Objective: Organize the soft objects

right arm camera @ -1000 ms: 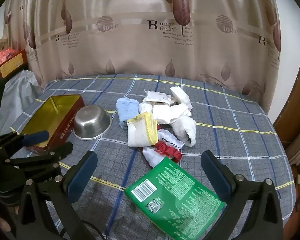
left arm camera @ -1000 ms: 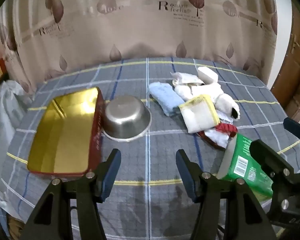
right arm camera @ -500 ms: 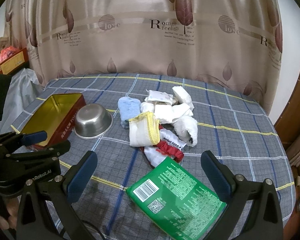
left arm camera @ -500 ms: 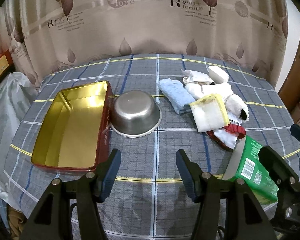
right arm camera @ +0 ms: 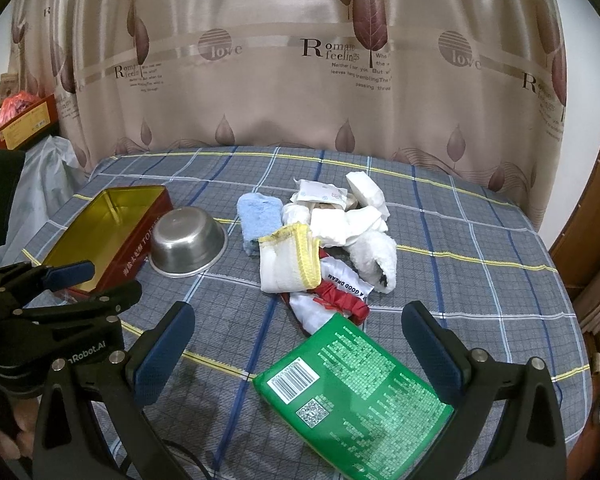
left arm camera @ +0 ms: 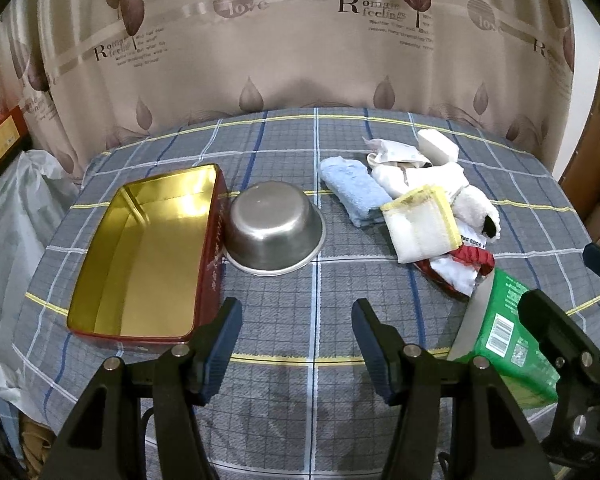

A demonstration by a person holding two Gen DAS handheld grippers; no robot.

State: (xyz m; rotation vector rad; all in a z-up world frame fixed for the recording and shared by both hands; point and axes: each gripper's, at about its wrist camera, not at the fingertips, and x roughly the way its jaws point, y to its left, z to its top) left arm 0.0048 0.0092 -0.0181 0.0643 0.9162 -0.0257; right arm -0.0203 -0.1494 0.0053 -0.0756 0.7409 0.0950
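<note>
The heap of soft cloths [right arm camera: 332, 236] lies on the bench ahead of the right hand-held gripper [right arm camera: 298, 354], nearer than the left hand-held gripper [left arm camera: 296, 344]; both gape empty.

The table [left arm camera: 316, 360] wears a grey plaid cloth; on it lie an open gold-lined tin [left arm camera: 148, 256], an upturned steel bowl [left arm camera: 274, 232] (touching the tin), a heap of soft cloths [left arm camera: 416, 208] and a green packet [right arm camera: 356, 392].
</note>
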